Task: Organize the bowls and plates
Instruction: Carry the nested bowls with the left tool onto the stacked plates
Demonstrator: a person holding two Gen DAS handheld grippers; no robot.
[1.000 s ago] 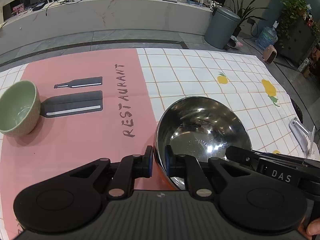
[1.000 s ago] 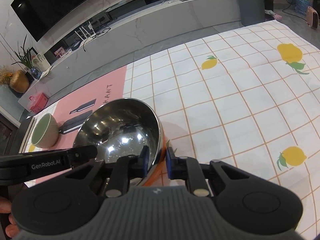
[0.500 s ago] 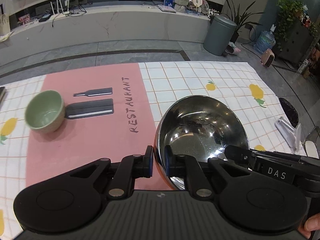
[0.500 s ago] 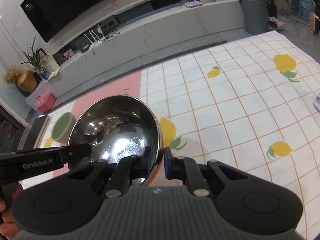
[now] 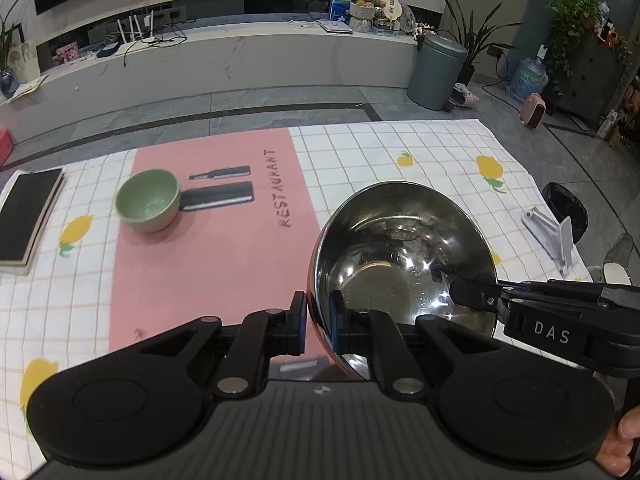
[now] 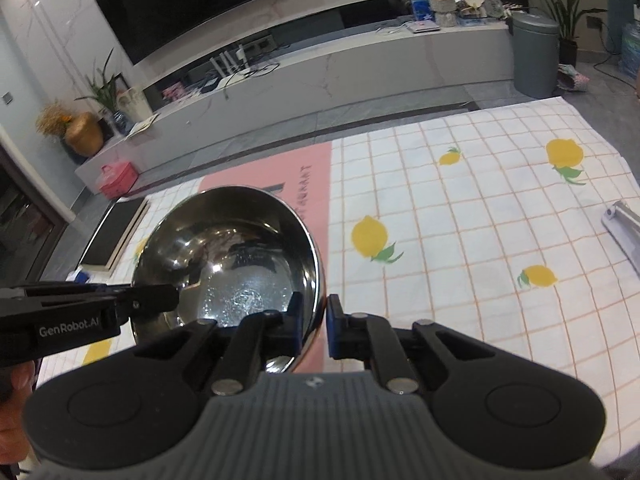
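A shiny steel bowl [image 5: 400, 256] with an orange outside hangs in the air above the table, held from both sides. My left gripper [image 5: 318, 326] is shut on its left rim, one pad inside and one outside. My right gripper [image 6: 314, 326] is shut on the opposite rim of the steel bowl [image 6: 228, 256]. Each gripper shows in the other's view, the right gripper [image 5: 480, 300] reaching in from the right, the left gripper [image 6: 160, 300] from the left. A small green bowl [image 5: 147, 200] stands upright on the pink mat [image 5: 192, 280], far to the left.
The table carries a checked lemon-print cloth [image 6: 460, 216]. A dark book [image 5: 28, 216] lies at the left edge. A silver metal stand [image 5: 550, 236] sits at the right edge. Beyond the table are a grey floor, a low white counter and a grey bin [image 5: 436, 72].
Both grippers have lifted the steel bowl up and back from the table. The cloth, the green bowl and the book now look smaller and farther below.
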